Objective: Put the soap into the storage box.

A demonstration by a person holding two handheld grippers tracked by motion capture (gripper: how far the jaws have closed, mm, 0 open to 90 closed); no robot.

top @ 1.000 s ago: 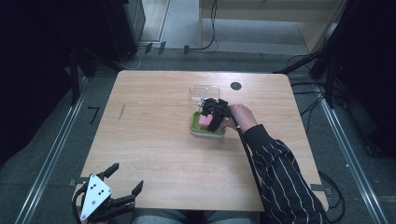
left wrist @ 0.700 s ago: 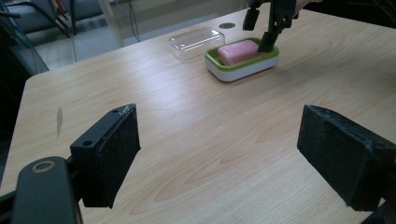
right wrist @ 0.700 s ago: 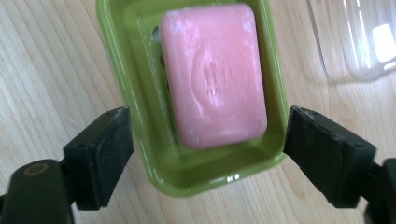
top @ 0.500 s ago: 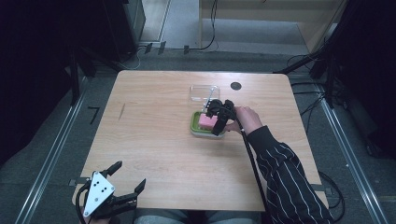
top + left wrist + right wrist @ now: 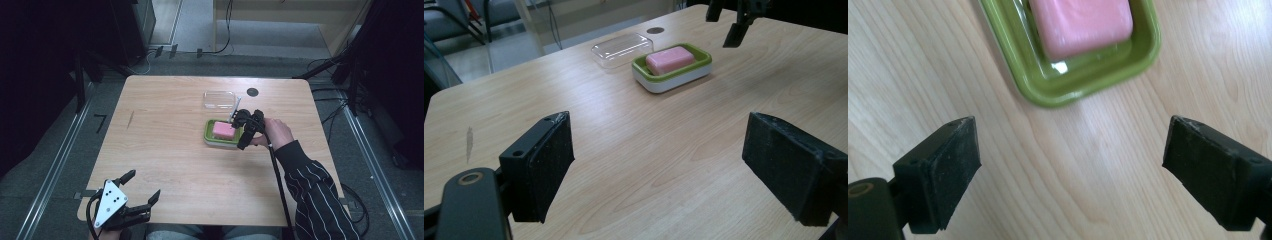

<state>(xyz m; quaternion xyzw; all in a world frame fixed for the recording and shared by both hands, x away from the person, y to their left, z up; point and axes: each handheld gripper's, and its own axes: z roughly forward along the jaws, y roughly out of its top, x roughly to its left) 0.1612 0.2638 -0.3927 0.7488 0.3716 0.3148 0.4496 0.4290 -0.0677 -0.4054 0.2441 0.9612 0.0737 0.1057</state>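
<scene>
Pink soap bar point(image 5: 224, 130) sits in the green soap dish point(image 5: 214, 139), mid-table, a bit right of centre. Clear lid point(image 5: 219, 99) lies just beyond the dish on the far side, apart from it. Right gripper point(image 5: 243, 135) hovers at the dish's right edge; jaws have just been opening, now spread wide with nothing between them, only bare table point(image 5: 1083, 175) below. Left gripper point(image 5: 141, 192) at the near left corner, jaws spread, empty.
</scene>
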